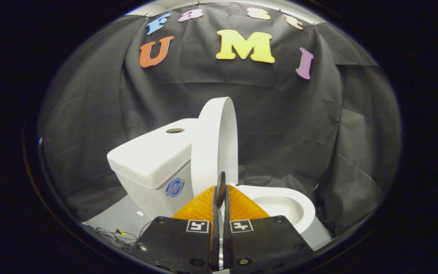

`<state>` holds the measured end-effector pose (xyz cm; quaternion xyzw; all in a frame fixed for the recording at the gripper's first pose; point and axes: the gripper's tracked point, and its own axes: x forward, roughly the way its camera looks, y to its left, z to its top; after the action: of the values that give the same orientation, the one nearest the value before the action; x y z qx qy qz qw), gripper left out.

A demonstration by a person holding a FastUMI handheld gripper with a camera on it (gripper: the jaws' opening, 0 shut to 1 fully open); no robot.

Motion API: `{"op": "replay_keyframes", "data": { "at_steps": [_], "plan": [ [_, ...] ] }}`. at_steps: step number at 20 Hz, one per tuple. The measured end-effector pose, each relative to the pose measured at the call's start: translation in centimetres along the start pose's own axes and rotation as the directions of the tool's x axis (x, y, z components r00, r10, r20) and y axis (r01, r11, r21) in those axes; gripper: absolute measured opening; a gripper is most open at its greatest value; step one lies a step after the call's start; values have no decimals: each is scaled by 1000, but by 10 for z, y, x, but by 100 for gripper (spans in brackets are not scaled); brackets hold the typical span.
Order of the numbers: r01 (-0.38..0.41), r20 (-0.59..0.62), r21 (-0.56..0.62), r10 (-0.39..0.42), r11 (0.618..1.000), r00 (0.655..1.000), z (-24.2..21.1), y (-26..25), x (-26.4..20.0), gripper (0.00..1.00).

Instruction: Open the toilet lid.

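A: Gripper view, first note: we log the toilet lid [216,144] standing raised, close to upright, its back leaning toward the tank [154,160]. We see it nearly edge-on, with its white inner face turned toward the bowl side.

B: Where does it sit against the tool [221,186]?

A: Just ahead of the fingertips and rising well above them. The lid's lower end drops out of sight behind the tips, so we cannot tell whether they touch it.

B: And the tool's state?

A: We record the two fingers drawn together, with only a thin slit between them, and nothing visibly caught in that slit. Each finger carries a small square marker near its base.

B: The rest of the fixture?

A: The bowl [280,205] lies open beyond the fingers and to their right, with its white rim and hollow basin exposed. The tank stands to the left of the lid, with a round hole [175,130] in its top and a round sticker [175,187] on its near face.

B: Ground conditions?

A: Pale floor [120,220] under the toilet, with some thin wires [114,234] lying on it to the left of the tool. Black cloth [287,125] hangs behind and around everything.
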<state>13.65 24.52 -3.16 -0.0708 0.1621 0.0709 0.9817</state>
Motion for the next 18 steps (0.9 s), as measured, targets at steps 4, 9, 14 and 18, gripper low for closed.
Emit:
{"op": "replay_keyframes", "data": {
  "at_steps": [4,9,14,18],
  "plan": [
    [4,0,-23,-4,1000,1000,1,8,1,7],
    [-14,-3,-72,14,997,1000,0,15,2,7],
    [-92,-9,-70,92,993,996,2,4,-6,10],
    [-149,158,-64,157,987,975,30,-25,-52,54]
  ]
}}
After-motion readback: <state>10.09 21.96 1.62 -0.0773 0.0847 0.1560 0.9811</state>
